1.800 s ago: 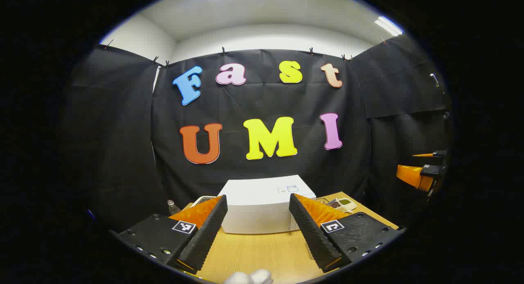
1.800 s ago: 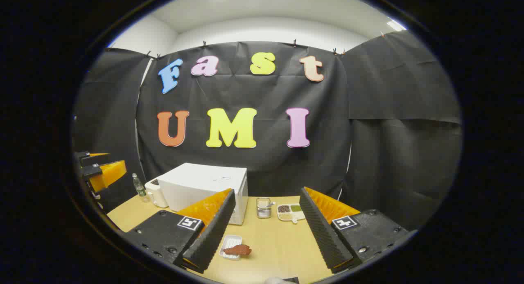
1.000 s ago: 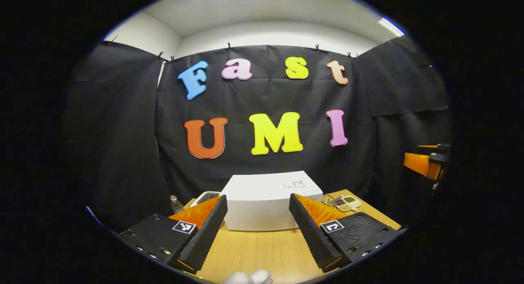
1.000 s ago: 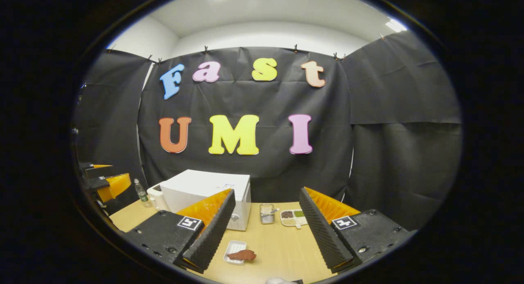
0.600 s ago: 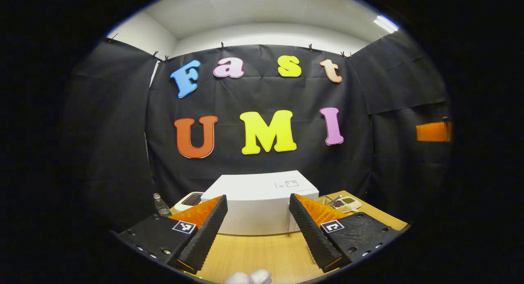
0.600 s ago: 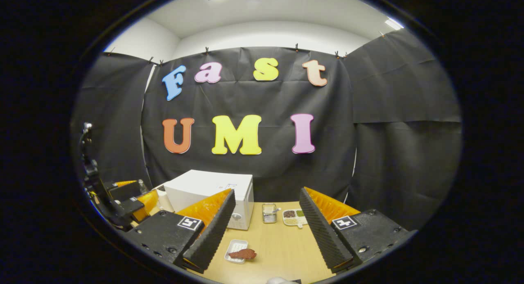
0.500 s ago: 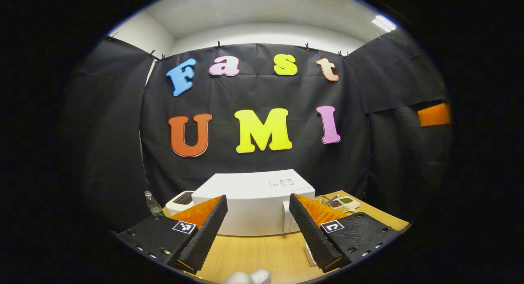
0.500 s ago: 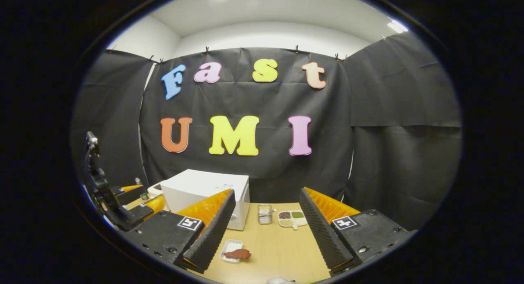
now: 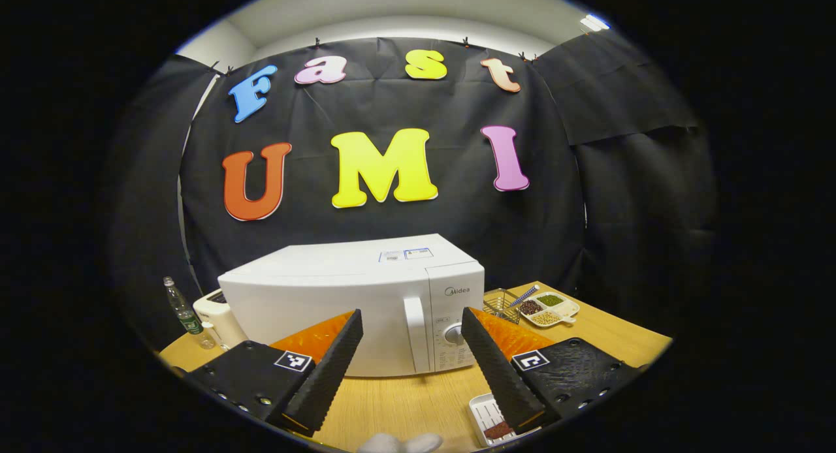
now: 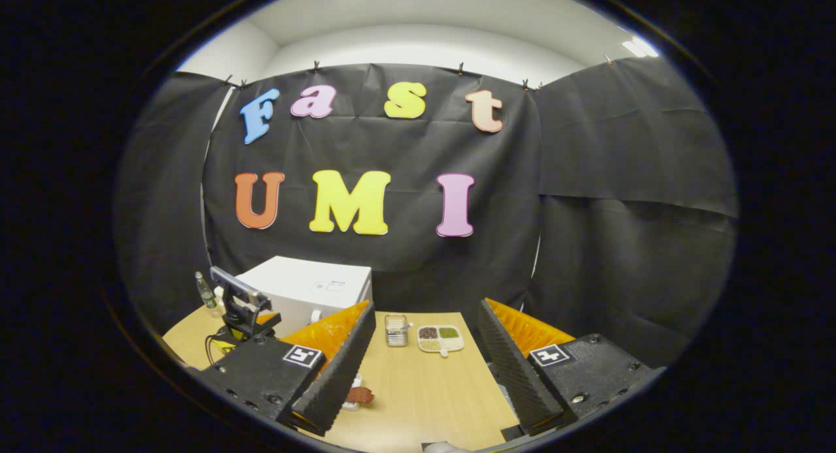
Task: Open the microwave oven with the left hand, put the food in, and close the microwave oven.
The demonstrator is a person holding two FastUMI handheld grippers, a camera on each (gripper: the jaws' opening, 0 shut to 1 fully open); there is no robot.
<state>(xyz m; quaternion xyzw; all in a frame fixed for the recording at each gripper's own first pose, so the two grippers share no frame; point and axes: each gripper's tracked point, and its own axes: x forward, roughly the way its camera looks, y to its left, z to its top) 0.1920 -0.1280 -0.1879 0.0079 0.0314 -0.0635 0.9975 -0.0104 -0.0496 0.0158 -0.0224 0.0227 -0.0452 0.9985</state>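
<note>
The white microwave [image 9: 326,303] stands on the wooden table [image 9: 405,401] with its door shut; its vertical handle [image 9: 413,332] and dial [image 9: 452,334] face me. My left gripper [image 9: 410,311] is open, a short way in front of the door, with the handle between its fingers' lines. A white tray with brown food [image 9: 498,431] lies at the lower right, partly behind a finger. In the right gripper view the microwave [image 10: 307,286] is at the left, with the left gripper [image 10: 243,309] before it. My right gripper [image 10: 426,304] is open above the table, the food [image 10: 359,395] near its left finger.
A plastic bottle [image 9: 177,306] and a small white appliance [image 9: 215,319] stand left of the microwave. To its right sit a wire basket [image 9: 503,304] and a divided dish of beans [image 9: 548,308]. Black cloth walls close the booth behind.
My left gripper has come down and closer to the microwave, so the door front, handle and food tray now show. The right gripper has turned slightly right. Both stay open.
</note>
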